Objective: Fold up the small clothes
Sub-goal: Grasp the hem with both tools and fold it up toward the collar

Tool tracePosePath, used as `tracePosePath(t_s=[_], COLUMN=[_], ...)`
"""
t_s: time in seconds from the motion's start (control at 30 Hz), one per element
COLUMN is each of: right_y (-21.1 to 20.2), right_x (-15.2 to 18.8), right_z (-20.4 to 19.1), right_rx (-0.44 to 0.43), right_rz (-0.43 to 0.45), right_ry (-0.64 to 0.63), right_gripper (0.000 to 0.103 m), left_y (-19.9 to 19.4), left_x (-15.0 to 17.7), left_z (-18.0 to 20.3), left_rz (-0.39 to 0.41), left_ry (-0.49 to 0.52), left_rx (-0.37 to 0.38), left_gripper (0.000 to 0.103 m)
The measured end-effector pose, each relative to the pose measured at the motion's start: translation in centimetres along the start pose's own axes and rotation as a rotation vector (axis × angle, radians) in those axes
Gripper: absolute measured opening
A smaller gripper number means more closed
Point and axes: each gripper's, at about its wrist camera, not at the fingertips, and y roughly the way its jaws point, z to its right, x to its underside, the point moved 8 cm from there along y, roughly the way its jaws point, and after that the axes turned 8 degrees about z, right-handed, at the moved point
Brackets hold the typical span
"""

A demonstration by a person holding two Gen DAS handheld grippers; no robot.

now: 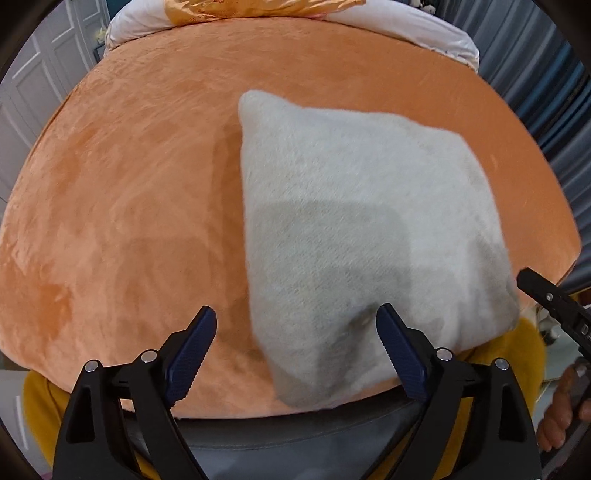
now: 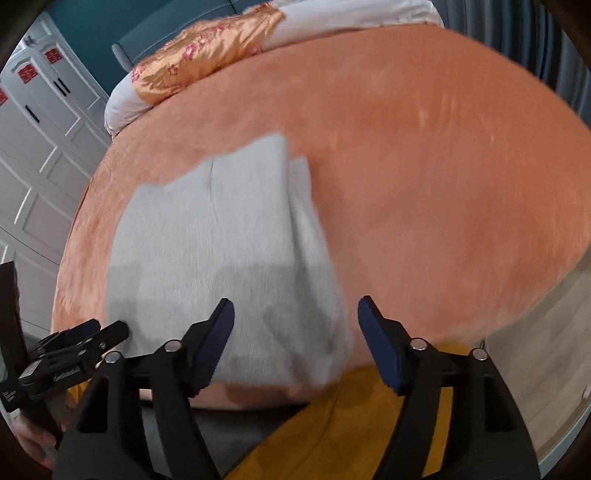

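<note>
A folded pale grey fleecy garment (image 1: 369, 236) lies on the orange plush bed cover (image 1: 129, 203), near the bed's near edge and toward its right half as seen from the left wrist camera. From the right wrist camera the same garment (image 2: 221, 240) shows a doubled layer along its right side, with one folded edge lying over another.

The left gripper (image 1: 295, 347) hovers over the near edge of the bed with its blue-padded fingers (image 1: 192, 354) spread wide apart and holding nothing; the right-hand finger sits over the garment's near corner, though contact cannot be judged. The right gripper (image 2: 295, 343) is likewise spread apart and empty, above the garment's near right corner.

At the head of the bed lie a white pillow (image 1: 140, 26) and a shiny orange patterned pillow (image 2: 207, 55). White panelled wardrobe doors (image 2: 40, 147) stand to the left.
</note>
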Motion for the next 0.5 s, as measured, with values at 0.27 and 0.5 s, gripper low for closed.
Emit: tracePosePath(t_s=[0.27,0.5], right_y=[6.3,7.9], right_x=[1.9,1.7], right_z=[0.9,0.9], right_rx=[-0.053,-0.091], right_rz=[-0.146,-0.159], right_ry=[0.131,0.164], right_gripper=[0.076,0.087], left_y=[3.1,6.5], left_x=[-1.4,-0.9], left_z=[0.0,0.5], left_rz=[-0.032,-0.073], left_ry=[-0.063,-0.148], left_rx=[0.059,0.212], left_gripper=[0.093,0.098])
